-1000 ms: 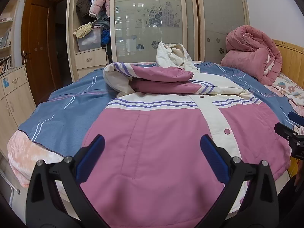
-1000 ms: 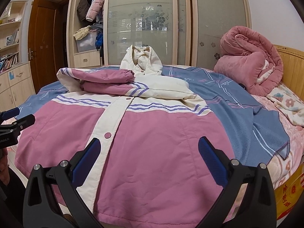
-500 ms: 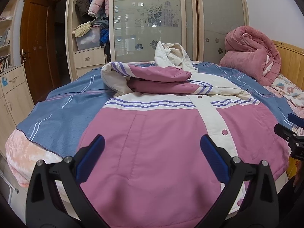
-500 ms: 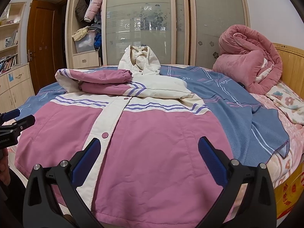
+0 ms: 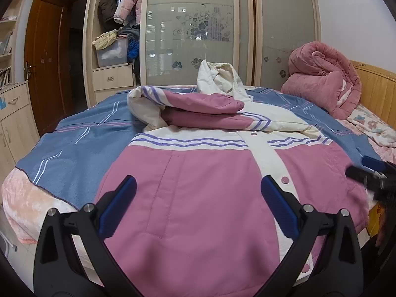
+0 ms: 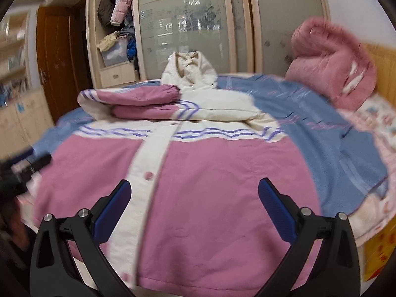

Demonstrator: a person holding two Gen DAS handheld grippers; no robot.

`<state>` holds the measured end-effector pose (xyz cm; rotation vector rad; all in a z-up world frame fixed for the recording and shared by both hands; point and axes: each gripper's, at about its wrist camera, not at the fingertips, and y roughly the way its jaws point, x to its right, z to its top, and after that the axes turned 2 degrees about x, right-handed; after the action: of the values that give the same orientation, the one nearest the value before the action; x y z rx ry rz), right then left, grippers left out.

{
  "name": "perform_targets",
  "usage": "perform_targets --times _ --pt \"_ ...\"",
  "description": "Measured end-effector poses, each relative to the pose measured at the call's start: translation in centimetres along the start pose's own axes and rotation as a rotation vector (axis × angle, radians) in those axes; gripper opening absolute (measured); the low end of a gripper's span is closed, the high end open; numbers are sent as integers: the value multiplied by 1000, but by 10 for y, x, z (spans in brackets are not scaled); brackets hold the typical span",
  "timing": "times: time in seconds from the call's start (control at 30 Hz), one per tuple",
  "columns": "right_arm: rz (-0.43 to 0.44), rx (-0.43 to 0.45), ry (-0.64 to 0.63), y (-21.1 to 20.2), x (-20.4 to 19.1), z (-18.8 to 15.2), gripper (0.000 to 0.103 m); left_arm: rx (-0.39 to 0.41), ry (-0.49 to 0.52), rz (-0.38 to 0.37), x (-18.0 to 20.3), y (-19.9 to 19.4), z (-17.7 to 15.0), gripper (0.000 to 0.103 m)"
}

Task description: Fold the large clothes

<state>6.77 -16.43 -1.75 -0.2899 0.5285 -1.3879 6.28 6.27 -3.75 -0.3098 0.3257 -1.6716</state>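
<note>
Jacket (image 5: 198, 198) lay on the blanket (image 5: 81, 148) on the bed (image 5: 22, 198), sleeves (image 5: 198, 104) folded over its chest, hood (image 5: 222, 81) behind. Rolled quilt (image 5: 324, 79) sat right-rear; wardrobe (image 5: 193, 32) stood behind the bed.

bedroom. wardrobe (image 5: 193, 37) along the far wall, cream frame, frosted sliding doors (image 5: 189, 32) with flower pattern; its left bay stands open, coats (image 5: 123, 0) hanging up top, a clear storage box (image 5: 112, 54) on the shelf with loose clothes heaped on and beside it, a drawer (image 5: 112, 78) under that. dark brown wooden door (image 5: 47, 57) to the left. pale cabinet (image 5: 13, 113) at the left edge, bookshelf (image 5: 6, 49) above it. white wall (image 5: 351, 19) on the right. wooden headboard (image 5: 376, 86) at the right edge of the bed; rolled pink quilt (image 5: 324, 74) against it. blue striped blanket (image 5: 81, 143) spread over a pink sheet (image 5: 27, 203). the right wrist view is motion-blurred.
</note>
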Motion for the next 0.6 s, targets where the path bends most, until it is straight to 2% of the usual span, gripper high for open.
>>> perform_targets --times 0.17,0.27,0.37,0.4,0.47,0.53,0.6 --pt "140 -36 81 43 -7 67 102 26 -3 -14 -2 -2 3 101" --pt "238 -77 200 99 -5 117 102 31 -13 -22 -5 -3 4 101" --pt "313 -132 317 158 -5 150 101 40 1 -14 -3 -2 5 101" --pt "328 -156 363 177 -4 156 100 44 8 -10 -3 -2 5 101" --pt "323 -224 460 223 2 163 86 53 18 -12 -1 -2 5 101" --pt "302 -270 536 257 7 164 77 57 18 -18 -2 -3 6 101" --pt "280 -298 572 283 9 165 74 61 14 -23 -5 -3 8 101"
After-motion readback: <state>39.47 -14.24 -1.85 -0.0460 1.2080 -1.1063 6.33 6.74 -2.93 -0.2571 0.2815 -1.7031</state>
